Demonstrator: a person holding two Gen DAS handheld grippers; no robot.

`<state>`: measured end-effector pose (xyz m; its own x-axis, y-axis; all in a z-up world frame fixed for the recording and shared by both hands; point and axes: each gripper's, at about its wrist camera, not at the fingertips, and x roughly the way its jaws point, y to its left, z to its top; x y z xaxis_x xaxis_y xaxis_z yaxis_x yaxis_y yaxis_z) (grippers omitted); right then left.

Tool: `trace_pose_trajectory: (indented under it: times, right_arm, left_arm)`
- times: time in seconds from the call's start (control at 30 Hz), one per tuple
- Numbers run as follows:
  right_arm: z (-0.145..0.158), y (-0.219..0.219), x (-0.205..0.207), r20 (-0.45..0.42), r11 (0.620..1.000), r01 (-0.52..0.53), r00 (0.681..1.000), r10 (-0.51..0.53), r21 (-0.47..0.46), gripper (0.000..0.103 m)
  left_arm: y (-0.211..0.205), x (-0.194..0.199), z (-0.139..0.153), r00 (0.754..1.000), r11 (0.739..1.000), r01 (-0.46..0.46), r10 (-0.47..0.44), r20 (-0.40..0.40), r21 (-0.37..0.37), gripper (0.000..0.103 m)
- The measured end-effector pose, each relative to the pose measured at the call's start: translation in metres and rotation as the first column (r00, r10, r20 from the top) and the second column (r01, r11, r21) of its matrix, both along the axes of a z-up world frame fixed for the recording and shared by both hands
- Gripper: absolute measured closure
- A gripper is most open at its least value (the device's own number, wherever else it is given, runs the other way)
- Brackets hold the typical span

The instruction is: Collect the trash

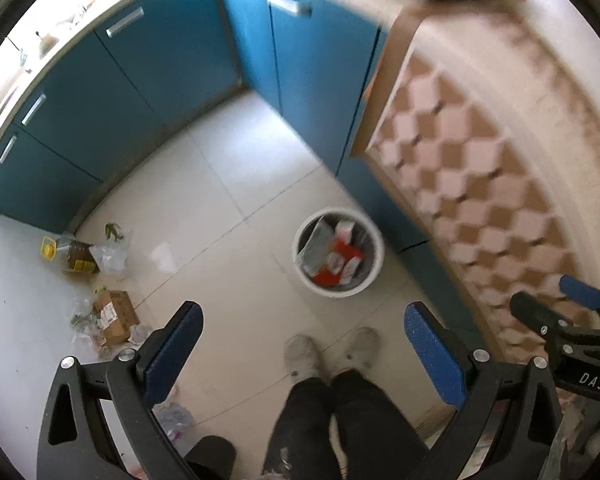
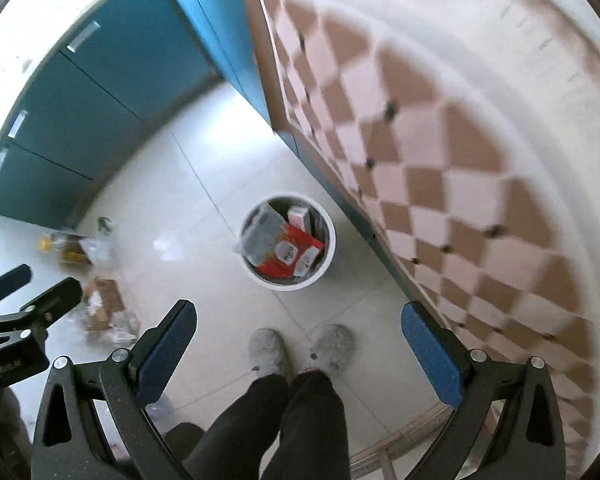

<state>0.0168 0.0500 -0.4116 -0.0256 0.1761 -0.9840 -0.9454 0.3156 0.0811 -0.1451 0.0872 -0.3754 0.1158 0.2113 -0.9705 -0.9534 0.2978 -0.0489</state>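
Trash in two lots. The first lot, a red carton (image 2: pixel 290 254), a grey packet (image 2: pixel 260 236) and a small white-and-pink box (image 2: pixel 299 216), already lay in the white bin (image 2: pixel 330 248), which stood on the tiled floor (image 1: pixel 228 184) far below and ahead of both tools, beyond the person's shoes (image 1: pixel 302 354). Its place, close against the blue cabinets (image 1: pixel 112 92) and the checked counter edge (image 2: pixel 440 184), presumably kept it out of the walkway yet within reach.

The second lot lay loose, below and to the left of the left gripper (image 1: pixel 304 344): an oil bottle (image 1: pixel 74 256) with a yellow cap, a clear plastic bag (image 1: pixel 110 256) beside it, and nearer in a torn cardboard box (image 1: pixel 114 316) amid crumpled wrappers (image 1: pixel 84 328); probably dropped at random, it was not yet collected.

The left gripper's blue-padded fingers (image 1: pixel 180 348) stood wide apart with nothing between them. The right gripper (image 2: pixel 298 350) was likewise spread to its fullest and empty, pointing almost straight down over the shoes. Both were held high above the floor, side by side, each showing at the edge of the other's view. Empty, parted jaws suited a pause between deliveries; the next pickup would likely be the leftward litter.
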Motion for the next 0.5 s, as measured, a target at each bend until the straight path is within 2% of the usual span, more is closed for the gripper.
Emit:
trace_pose_trajectory:
  times: [0.13,0.3,0.5]
  right_arm:
    - [0.094,-0.02,0.001,-0.04,0.998,-0.007,0.999,0.009,0.067,0.0]
    - [0.185,-0.041,0.0,-0.065,0.988,-0.009,0.998,0.02,0.153,0.0]
    - [0.254,-0.062,-0.008,-0.111,0.973,-0.013,0.993,0.04,0.23,0.0]
  left_arm:
    - [-0.013,-0.005,0.071,0.997,0.996,0.022,-0.028,0.075,0.081,0.0]
    - [-0.025,-0.014,0.136,0.987,0.99,0.026,-0.048,0.156,0.138,0.0]
    - [-0.041,-0.021,0.19,0.963,0.987,0.045,-0.083,0.255,0.152,0.0]
